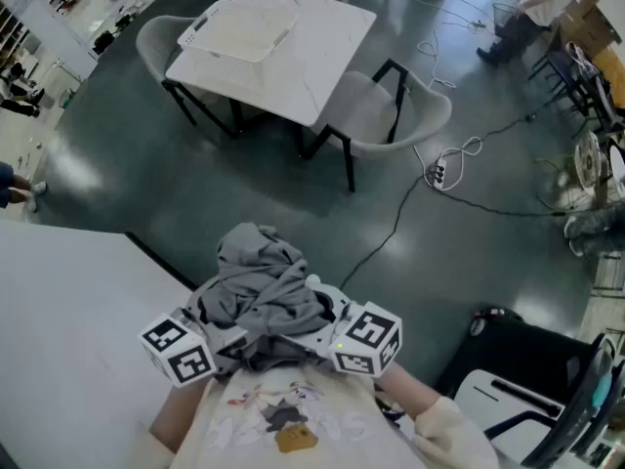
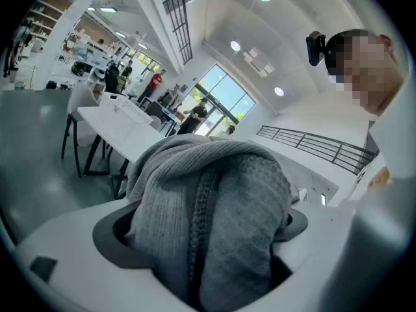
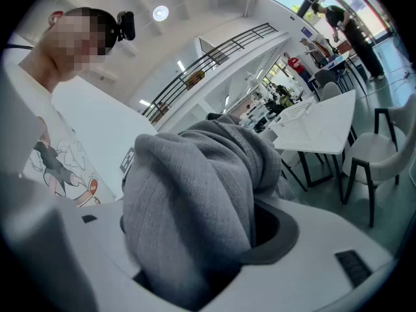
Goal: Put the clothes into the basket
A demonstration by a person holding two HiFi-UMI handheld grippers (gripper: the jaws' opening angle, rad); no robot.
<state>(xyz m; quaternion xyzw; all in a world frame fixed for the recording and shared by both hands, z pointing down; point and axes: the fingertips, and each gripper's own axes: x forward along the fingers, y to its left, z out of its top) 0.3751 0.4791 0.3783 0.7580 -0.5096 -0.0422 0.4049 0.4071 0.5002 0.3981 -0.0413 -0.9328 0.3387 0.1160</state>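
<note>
A bunched grey knit garment [image 1: 259, 281] hangs in the air close to the person's chest, between both grippers. My left gripper [image 1: 220, 328] grips its left side, and in the left gripper view the cloth [image 2: 214, 200] fills the left gripper [image 2: 208, 239] from jaw to jaw. My right gripper [image 1: 317, 328] grips the right side, and the cloth [image 3: 195, 194] packs the right gripper [image 3: 195, 239] the same way. Both pairs of pads are hidden under fabric. A white basket [image 1: 239, 27] lies on the far white table [image 1: 322, 57].
A near white table [image 1: 68, 311] is at the lower left. Pale chairs [image 1: 386, 106] flank the far table. A cable and power strip [image 1: 439, 174] lie on the dark floor. A black and white chair [image 1: 518, 379] is at the lower right. People stand far off.
</note>
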